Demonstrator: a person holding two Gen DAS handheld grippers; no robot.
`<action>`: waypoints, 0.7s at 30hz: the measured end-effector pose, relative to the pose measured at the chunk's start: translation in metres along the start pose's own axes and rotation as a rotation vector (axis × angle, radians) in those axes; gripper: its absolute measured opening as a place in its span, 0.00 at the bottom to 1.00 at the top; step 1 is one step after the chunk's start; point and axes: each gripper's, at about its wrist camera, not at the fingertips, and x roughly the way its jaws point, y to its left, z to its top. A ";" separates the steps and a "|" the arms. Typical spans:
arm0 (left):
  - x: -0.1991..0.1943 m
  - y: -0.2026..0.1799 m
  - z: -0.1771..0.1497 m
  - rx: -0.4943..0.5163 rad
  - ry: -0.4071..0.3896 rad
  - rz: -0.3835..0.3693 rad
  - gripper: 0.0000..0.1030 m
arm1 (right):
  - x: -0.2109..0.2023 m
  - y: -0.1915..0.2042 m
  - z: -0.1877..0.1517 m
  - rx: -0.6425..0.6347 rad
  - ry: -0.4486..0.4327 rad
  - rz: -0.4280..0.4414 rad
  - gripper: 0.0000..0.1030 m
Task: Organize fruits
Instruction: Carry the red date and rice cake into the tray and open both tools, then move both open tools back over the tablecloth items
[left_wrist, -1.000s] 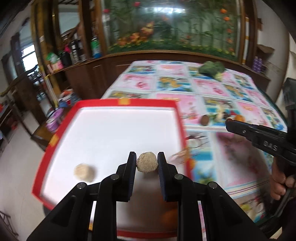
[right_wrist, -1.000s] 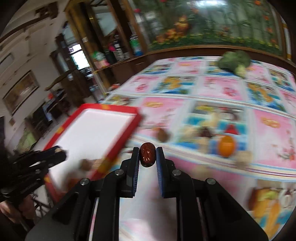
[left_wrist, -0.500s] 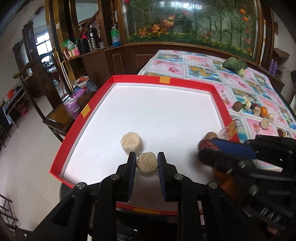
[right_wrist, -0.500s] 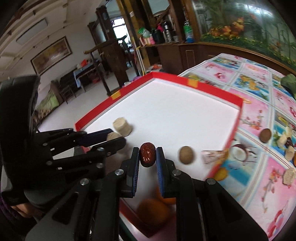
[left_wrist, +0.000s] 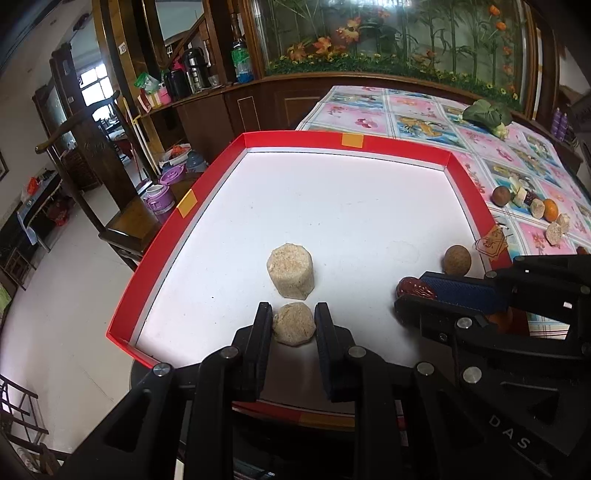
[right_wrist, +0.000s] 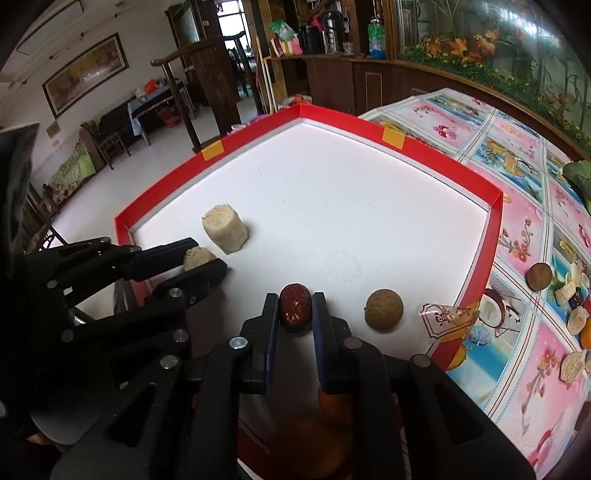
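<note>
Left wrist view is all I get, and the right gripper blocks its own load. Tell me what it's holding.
Observer: The right gripper is shut on a wrinkled red date, which shows whole between its fingers.
Operator: Report clearance to the round brown fruit.
Observer: The round brown fruit sits to the date's right. Bare white floor of the tray shows between it and the nearer finger.
Operator: Check under that gripper.
Observer: A blurred orange thing lies beneath it by the tray's near rim. I cannot tell what it is.
</note>
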 end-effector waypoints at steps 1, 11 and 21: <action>0.000 -0.001 0.000 0.003 0.000 0.008 0.22 | 0.001 0.000 0.000 0.002 0.006 -0.003 0.20; -0.007 -0.006 0.001 0.020 -0.007 0.088 0.57 | -0.026 -0.025 -0.003 0.095 -0.070 0.057 0.45; -0.022 -0.020 0.007 0.053 -0.035 0.120 0.61 | -0.065 -0.071 -0.013 0.201 -0.174 0.041 0.46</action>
